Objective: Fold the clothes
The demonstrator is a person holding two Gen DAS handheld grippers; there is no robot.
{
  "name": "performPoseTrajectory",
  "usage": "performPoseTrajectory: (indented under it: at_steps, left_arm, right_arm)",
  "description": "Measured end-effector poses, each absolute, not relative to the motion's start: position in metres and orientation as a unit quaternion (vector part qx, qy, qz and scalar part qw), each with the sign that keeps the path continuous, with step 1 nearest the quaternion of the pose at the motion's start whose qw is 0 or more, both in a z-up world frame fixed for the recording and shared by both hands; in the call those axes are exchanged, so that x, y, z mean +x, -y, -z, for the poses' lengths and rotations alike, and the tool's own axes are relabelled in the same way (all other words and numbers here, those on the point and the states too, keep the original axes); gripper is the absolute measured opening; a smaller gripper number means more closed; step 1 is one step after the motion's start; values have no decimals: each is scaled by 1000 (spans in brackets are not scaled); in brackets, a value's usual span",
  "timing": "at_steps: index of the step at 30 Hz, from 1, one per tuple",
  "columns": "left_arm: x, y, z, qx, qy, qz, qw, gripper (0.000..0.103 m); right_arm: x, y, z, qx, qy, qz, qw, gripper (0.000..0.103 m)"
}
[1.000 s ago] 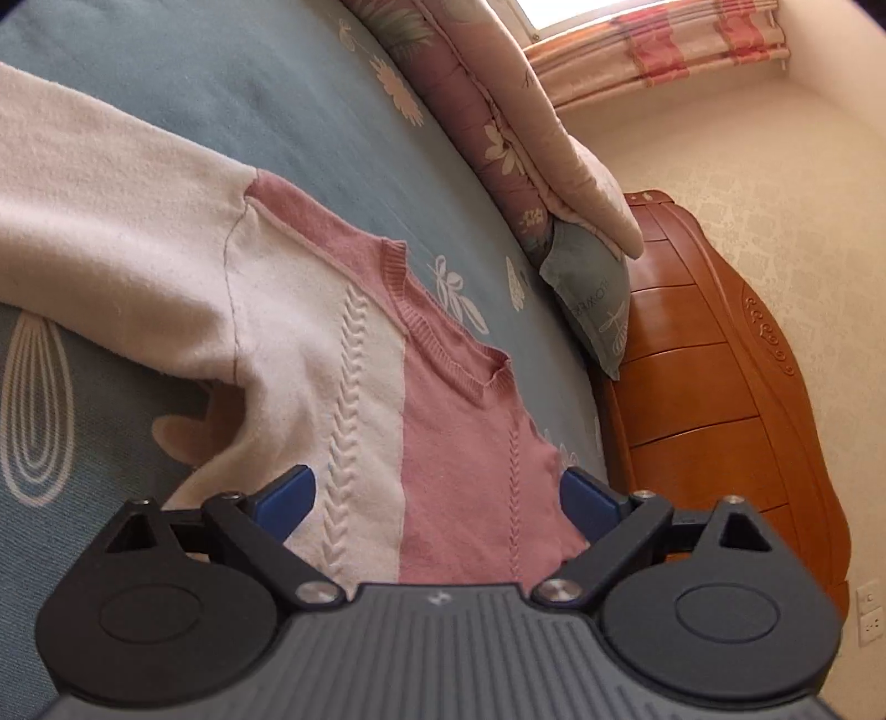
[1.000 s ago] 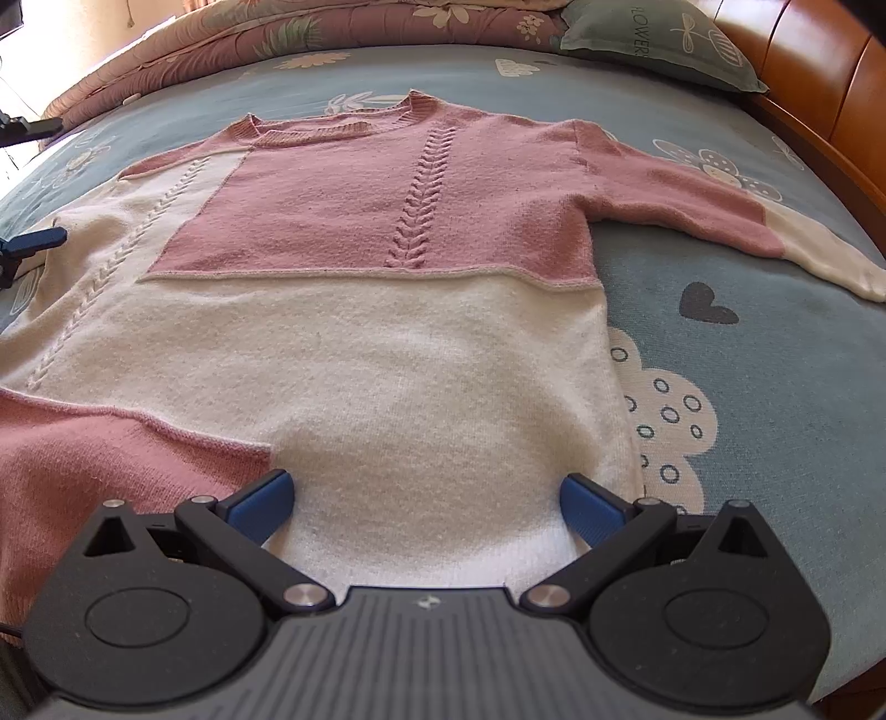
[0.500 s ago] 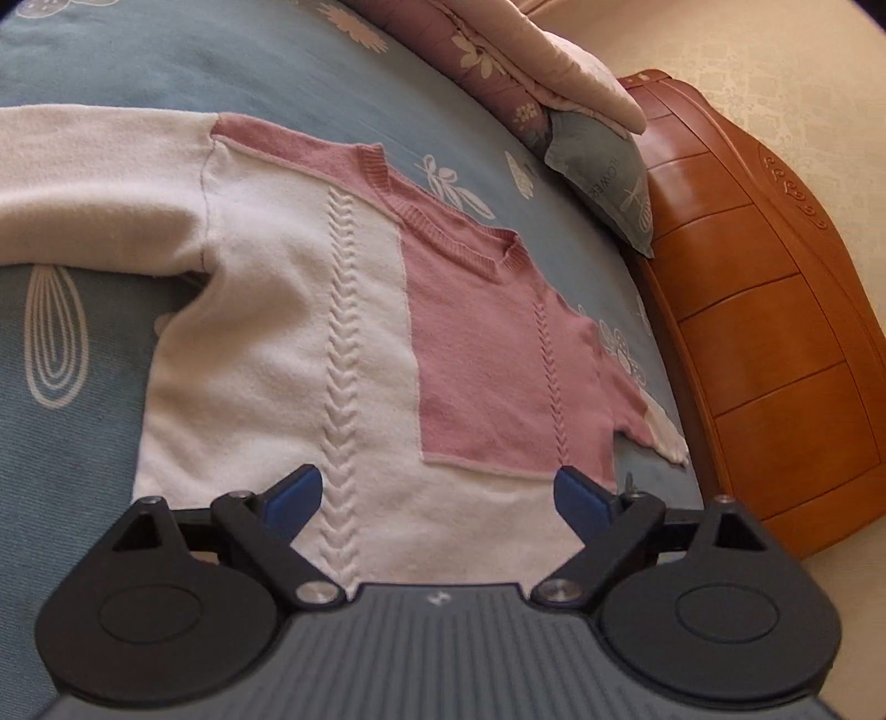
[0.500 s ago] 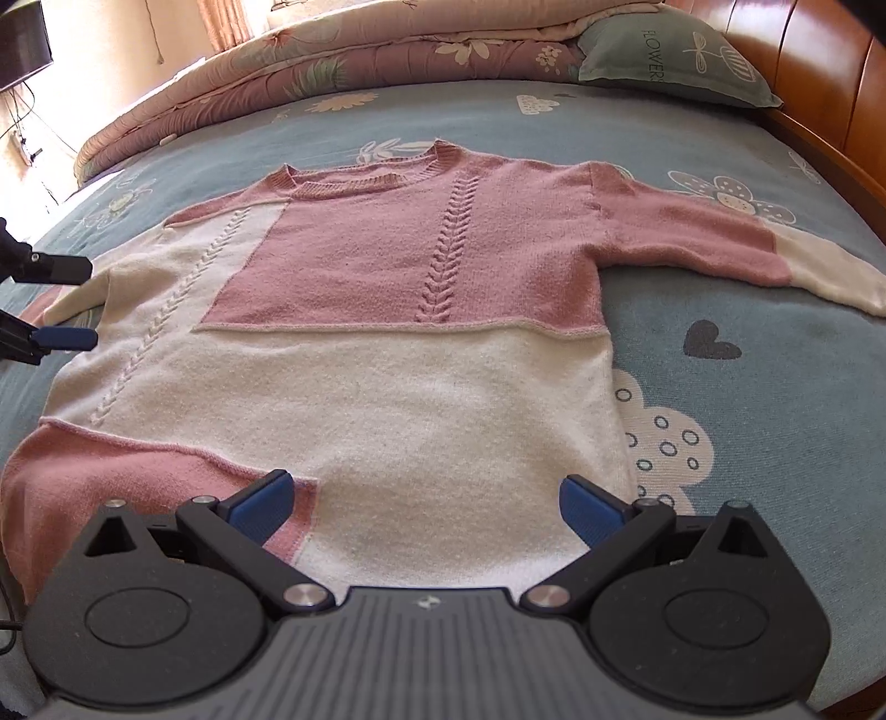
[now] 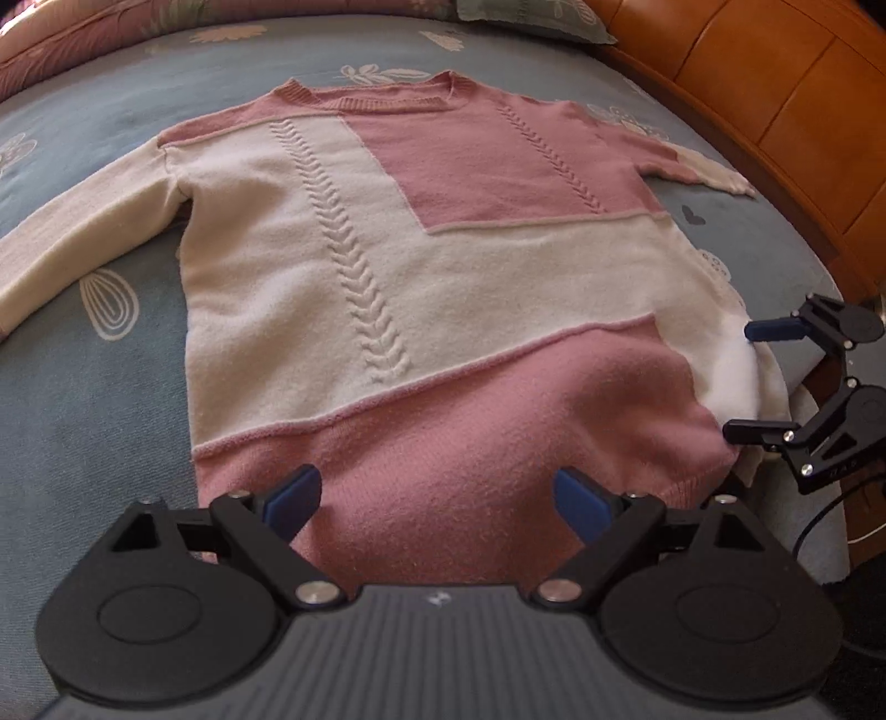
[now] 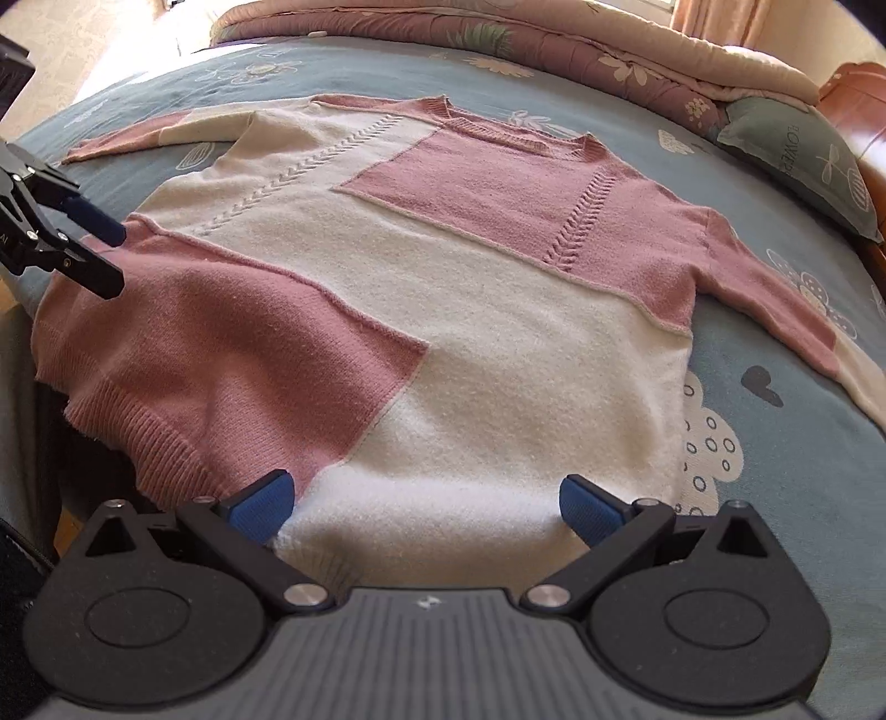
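A pink and cream knitted sweater (image 5: pixel 443 288) lies flat and face up on the blue bed sheet (image 5: pixel 83 421), sleeves spread to both sides, neckline far from me. My left gripper (image 5: pixel 437 498) hangs open over the pink left part of the hem with nothing between its pads. My right gripper (image 6: pixel 423 504) is open over the cream right part of the hem (image 6: pixel 443 531), also holding nothing. Each gripper shows in the other's view: the right gripper (image 5: pixel 739 382) beside the cream hem corner, the left gripper (image 6: pixel 113 260) at the pink hem corner.
A folded floral quilt (image 6: pixel 554 50) and a grey-green pillow (image 6: pixel 797 166) lie at the head of the bed. A wooden headboard (image 5: pixel 775 111) runs along the right side. The hem hangs at the near bed edge, and a black cable (image 5: pixel 819 526) trails below it.
My left gripper swung from the cream sleeve and shoulder round to the hem, rolling until the sweater looks upright. The right gripper shifted and rolled a little at the hem. Both stayed open.
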State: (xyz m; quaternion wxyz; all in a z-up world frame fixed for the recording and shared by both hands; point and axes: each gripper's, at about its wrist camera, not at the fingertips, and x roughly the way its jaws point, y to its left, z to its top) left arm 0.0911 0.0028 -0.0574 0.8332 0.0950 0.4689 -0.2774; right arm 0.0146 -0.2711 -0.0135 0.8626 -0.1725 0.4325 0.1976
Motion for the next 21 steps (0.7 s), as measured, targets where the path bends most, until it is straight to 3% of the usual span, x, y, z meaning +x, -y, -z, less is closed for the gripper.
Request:
performPoseTrajectory:
  at_steps: [6,11,18,21]
  left_arm:
    - [38,38,52,277,-376,332,820,91]
    - [26,46,63,283,-374,337,817,91]
    - [13,46,58,274,-360,328,830,91]
    - [11,42,49,273,-353,320,836,91]
  right_arm:
    - [-22,241,22,-346,-377,-264,818,103]
    - [-37,223,52,-478,-323,-249,778,103]
    - [-44,211,45,-507,-255,-241,787,103]
    - [-50,217,23,-472,-214,-230,824,103]
